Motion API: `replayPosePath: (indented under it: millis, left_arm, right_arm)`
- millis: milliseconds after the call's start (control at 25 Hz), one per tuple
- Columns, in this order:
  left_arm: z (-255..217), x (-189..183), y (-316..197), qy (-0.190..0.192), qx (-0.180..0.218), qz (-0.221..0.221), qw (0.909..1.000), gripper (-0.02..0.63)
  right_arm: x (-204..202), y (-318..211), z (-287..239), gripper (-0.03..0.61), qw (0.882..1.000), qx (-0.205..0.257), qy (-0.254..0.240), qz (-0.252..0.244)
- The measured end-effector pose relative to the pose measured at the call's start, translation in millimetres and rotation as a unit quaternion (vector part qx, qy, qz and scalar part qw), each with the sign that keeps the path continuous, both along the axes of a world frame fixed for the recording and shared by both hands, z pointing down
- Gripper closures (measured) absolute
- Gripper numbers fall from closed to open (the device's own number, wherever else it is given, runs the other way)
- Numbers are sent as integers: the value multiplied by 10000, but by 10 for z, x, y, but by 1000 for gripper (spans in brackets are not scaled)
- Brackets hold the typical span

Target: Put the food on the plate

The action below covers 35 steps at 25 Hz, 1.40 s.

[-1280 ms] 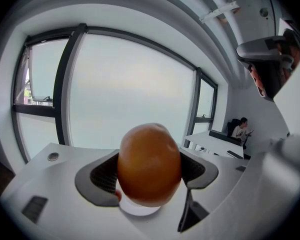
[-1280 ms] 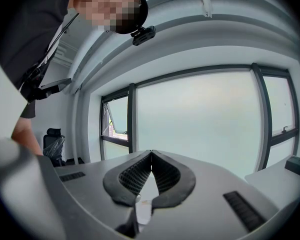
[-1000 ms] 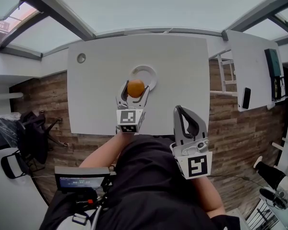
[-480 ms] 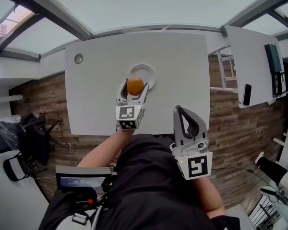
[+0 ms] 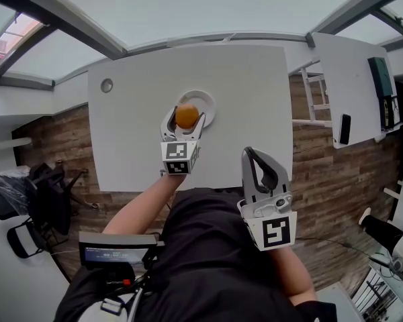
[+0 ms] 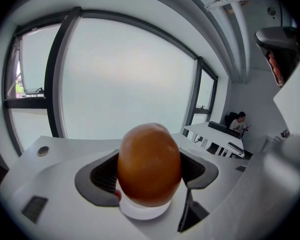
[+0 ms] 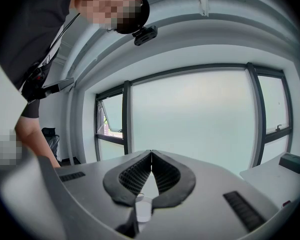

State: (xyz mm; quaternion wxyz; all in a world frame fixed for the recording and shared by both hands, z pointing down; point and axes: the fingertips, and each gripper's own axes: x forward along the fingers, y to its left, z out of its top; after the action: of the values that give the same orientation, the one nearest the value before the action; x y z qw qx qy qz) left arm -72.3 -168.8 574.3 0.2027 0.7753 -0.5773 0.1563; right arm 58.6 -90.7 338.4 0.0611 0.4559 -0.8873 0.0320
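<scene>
head view: left gripper (image 5: pixel 186 121) out over the white table (image 5: pixel 248 99), jaws closed on an orange (image 5: pixel 187 115). white plate (image 5: pixel 205 99) sits mid-table; the orange now overlaps its near-left rim.

change over the last second: the left gripper has crept forward. a second ago the orange sat nearer the person, only just cutting the plate's edge; half a second ago a bit further in; now more of it lies over the plate. grip on the fruit looks the same throughout. right gripper (image 5: pixel 250 154) has not moved, parked off the near table edge by the person's body.

left gripper view: the orange fills the space between the two dark pads, one pad against each flank, held squarely. the plate itself cannot be made out under the fruit from here. height above the plate not readable from any view.

right gripper view: jaws pressed together, tip to tip, nothing between them, pointing at windows. idle.

reading: carry step is nearly done, the fruit arriving at the plate but not yet set down. it looks off-centre, toward the near-left rim, so a little more forward travel seems wanted before lowering and letting go. risk: a round fruit released near the rim may roll off onto the table.
</scene>
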Motion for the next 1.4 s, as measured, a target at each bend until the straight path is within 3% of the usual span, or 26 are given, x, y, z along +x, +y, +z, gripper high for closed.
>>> replayPosePath:
  millis: [280,840,1400]
  left_arm:
    - [22,-43,-32,-138,-256,-8,9996,275]
    - [381,32,-145,-264,-244,368,9987,275]
    - [599,-16,-201,-195,-602,264,9976,275]
  right_arm:
    - [-2,-8,36,571,10000,-78,-1,49]
    - [57,15,151,571,9995,-199,29,239]
    - [43,27,171,571,9993,-231,102,273]
